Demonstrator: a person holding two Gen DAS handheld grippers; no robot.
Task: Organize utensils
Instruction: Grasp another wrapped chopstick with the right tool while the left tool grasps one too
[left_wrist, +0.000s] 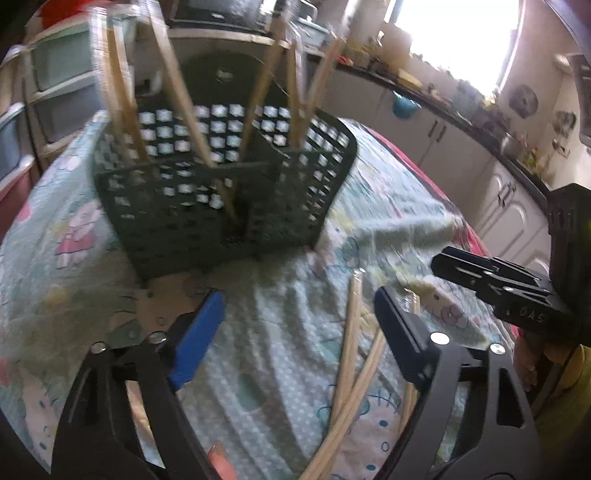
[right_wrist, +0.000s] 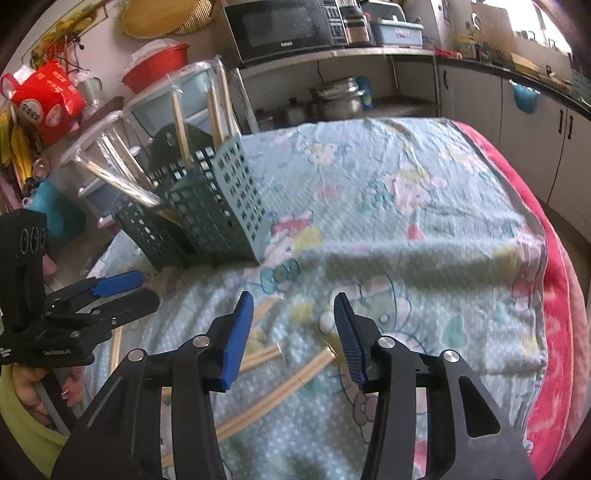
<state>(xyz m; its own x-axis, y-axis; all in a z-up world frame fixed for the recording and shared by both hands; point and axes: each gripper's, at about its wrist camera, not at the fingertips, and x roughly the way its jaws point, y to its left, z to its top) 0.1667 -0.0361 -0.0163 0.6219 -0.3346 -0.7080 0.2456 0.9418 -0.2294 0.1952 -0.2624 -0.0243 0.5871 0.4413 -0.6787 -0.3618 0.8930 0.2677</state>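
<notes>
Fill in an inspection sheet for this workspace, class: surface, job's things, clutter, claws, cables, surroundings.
Surface: cartoon-print cloth, wrinkled, over a red blanket.
Job's things: wrapped chopsticks lying loose on the cloth; others standing in the green utensil basket.
Clutter: nothing seen on the cloth.
Claws: left claw open, empty; right claw open, empty, above the loose chopsticks.
Cables: one hanging below the microwave.
Surroundings: kitchen cabinets, storage drawers, bright window.

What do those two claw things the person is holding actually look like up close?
Each is a black frame with triangular cut-outs and round silver bolts at the joints. The right gripper has two flat fingers with ridged blue pads. The left gripper shows one blue pad and one darker finger. White lettering marks the bodies, too blurred to read. The person's sleeve is yellow-green.
</notes>
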